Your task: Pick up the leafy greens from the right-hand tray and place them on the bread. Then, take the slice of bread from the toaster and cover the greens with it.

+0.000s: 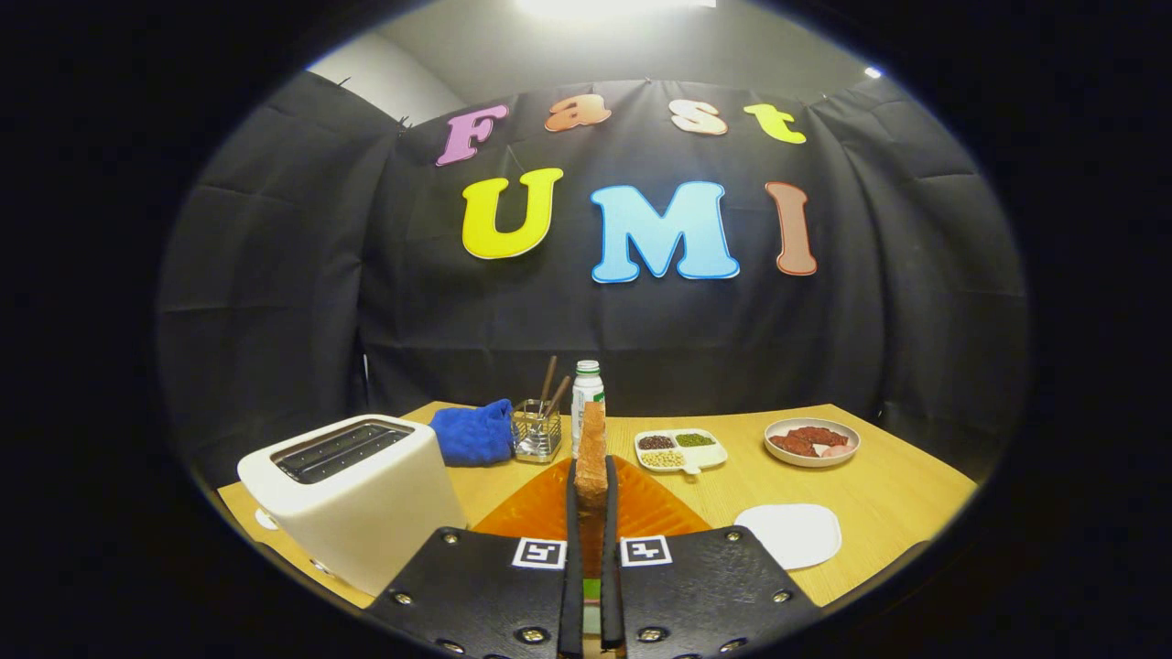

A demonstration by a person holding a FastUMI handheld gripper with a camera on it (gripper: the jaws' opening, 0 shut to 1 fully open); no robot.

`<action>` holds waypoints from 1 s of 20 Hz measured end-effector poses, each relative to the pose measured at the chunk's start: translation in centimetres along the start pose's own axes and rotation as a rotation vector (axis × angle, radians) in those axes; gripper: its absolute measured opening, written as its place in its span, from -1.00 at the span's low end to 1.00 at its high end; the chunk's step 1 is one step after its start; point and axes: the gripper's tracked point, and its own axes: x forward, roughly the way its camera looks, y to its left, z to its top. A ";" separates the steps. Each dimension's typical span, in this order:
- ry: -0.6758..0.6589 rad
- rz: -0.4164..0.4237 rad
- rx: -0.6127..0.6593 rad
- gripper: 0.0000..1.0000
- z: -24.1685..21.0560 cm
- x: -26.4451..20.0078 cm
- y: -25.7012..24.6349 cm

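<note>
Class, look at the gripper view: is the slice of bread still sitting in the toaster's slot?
No: the slice of bread stands on edge, pinched between the fingers of the gripper, above the orange mat and beside the toaster.

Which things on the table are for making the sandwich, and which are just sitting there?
For the job:
- slice of bread, pinched upright between the gripper fingers
- toaster, beside them
- orange plate, under the fingers
- white tray, right

Just sitting there:
- blue cloth
- utensil holder
- bottle
- divided dish of beans
- bowl of meat
</note>
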 end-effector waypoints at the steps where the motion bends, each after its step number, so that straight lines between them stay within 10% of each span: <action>1: 0.004 0.005 -0.001 -0.85 -0.4 -0.1 0.0; 20: 0.138 0.220 0.182 -0.85 -8.0 1.5 1.2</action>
